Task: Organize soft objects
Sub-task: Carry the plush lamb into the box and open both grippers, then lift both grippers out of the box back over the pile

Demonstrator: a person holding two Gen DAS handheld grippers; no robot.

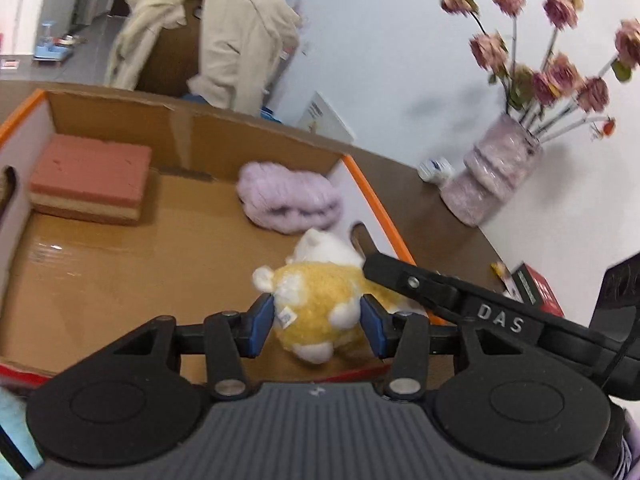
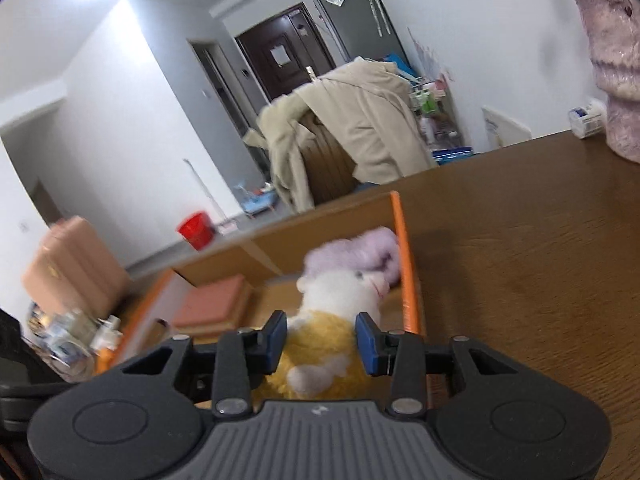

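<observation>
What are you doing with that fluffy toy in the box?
A person is tidying soft things into an orange-edged cardboard box on a brown wooden table. Both hand-held grippers are around the yellow and white plush toy: the left gripper squeezes its body, and the right gripper has its pads beside it. A fluffy lilac bundle and a pink sponge block already lie inside the box.

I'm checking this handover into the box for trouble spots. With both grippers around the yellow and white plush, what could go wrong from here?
1. Both the left gripper and right gripper flank the plush toy; opposing pulls could stretch it.
2. The plush sits close to the cardboard box orange wall, so a finger may snag that edge.
3. Dropped forward, it may land on the purple fluffy item.
</observation>
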